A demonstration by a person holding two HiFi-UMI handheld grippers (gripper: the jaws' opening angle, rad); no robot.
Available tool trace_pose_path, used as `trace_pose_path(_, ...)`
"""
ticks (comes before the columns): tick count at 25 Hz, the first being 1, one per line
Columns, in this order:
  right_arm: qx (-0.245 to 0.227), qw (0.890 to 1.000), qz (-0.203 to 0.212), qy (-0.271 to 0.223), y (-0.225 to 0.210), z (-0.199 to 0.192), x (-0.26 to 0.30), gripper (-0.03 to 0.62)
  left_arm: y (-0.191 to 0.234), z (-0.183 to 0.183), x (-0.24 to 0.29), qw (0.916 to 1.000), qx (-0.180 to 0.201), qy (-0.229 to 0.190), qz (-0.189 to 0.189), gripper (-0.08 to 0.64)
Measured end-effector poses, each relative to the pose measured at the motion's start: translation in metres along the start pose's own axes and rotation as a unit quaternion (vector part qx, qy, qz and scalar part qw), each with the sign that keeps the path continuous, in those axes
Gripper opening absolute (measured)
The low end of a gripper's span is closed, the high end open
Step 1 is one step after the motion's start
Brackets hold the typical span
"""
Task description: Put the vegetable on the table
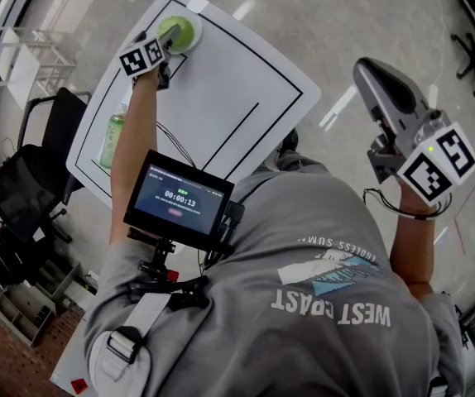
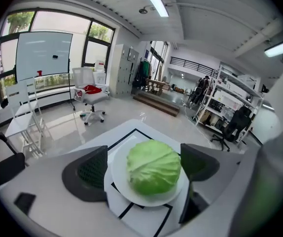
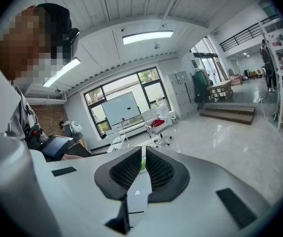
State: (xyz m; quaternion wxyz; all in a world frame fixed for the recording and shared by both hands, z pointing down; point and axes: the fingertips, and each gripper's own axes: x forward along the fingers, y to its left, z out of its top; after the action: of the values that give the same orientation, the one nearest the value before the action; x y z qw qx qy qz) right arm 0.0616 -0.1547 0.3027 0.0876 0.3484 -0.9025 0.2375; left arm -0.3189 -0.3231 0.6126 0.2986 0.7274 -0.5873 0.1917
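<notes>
A round green cabbage [image 1: 178,30] sits on a white plate [image 1: 195,36] at the far corner of the white table [image 1: 246,89] marked with black lines. My left gripper [image 1: 168,46] reaches out to it. In the left gripper view the cabbage [image 2: 154,167] fills the gap between the two dark fingers [image 2: 89,172], and the left gripper [image 2: 144,168] is open, its jaws standing on either side without pressing on it. The plate [image 2: 118,181] shows under it. My right gripper [image 1: 368,71] is held up off the table's right side; in its own view the right gripper [image 3: 143,169] is shut and holds nothing.
A green bottle [image 1: 112,139] stands near the table's left edge. A black chair [image 1: 51,122] and racks are on the floor to the left. A small screen [image 1: 179,197] hangs on the person's chest. A white office chair [image 2: 93,95] stands beyond the table.
</notes>
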Motion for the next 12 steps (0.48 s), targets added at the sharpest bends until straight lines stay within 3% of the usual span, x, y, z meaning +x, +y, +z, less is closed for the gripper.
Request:
trace_pose_path(6,-0.003,1.0,0.014,-0.004,-0.006,0.012,-0.005,0.011,-0.022,0.029,-0.028,0.9989,0.033,-0.034,0.002,0.466)
trace_pose_path(12,-0.009,0.999,0.041,-0.016,0.01,0.012,-0.015,0.011,-0.045,0.064,-0.094,0.9935,0.064,-0.093,0.008,0.444)
